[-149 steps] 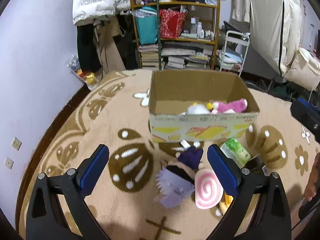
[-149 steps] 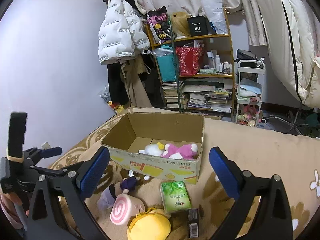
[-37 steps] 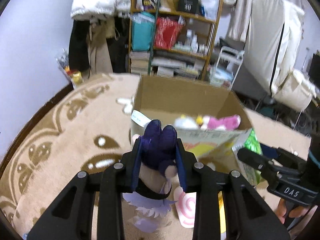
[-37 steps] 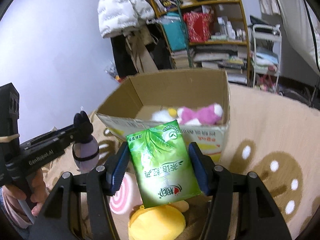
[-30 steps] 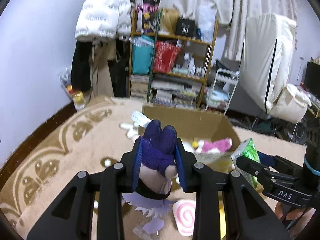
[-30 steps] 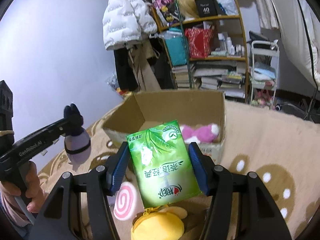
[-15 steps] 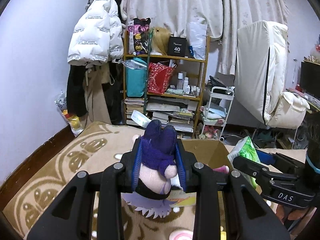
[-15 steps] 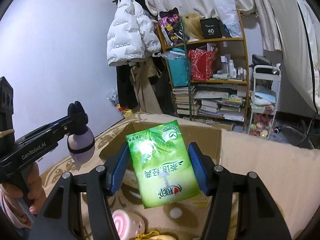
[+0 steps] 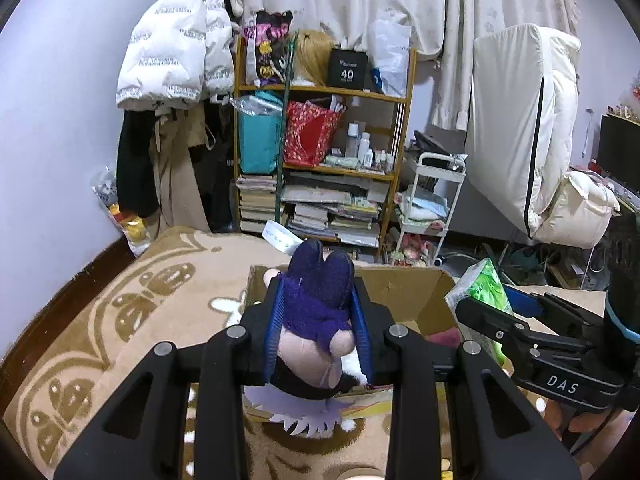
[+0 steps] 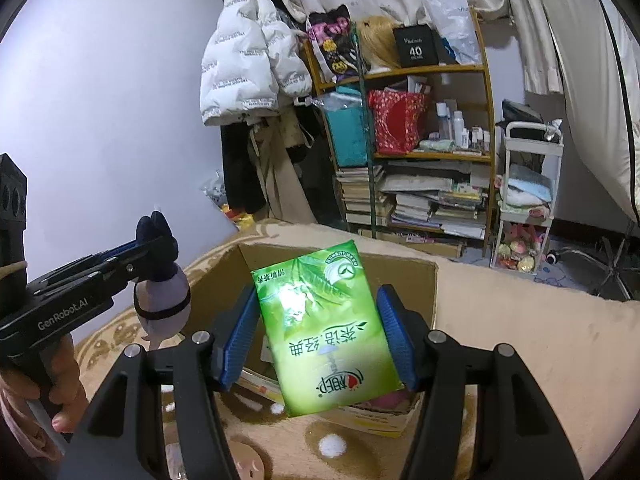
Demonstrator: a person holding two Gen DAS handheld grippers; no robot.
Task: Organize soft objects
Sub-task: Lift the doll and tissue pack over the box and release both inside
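The left hand-held gripper (image 9: 318, 334) is clamped on the plush doll (image 9: 316, 320); the right hand-held gripper (image 10: 320, 334) is clamped on the green tissue pack (image 10: 326, 328). Both are raised near the cardboard box (image 10: 434, 288) at 12 o'clock and not yet released. A pink toy (image 9: 440, 336) is already in the box.

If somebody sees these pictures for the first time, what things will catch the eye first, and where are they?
First comes the glossy green tissue pack, clamped in the right gripper in front of the open cardboard box. Next is the plush doll with the dark purple top, squeezed in the left gripper before the same box. Behind both stands a crowded wooden shelf, with a white puffer jacket hanging beside it.
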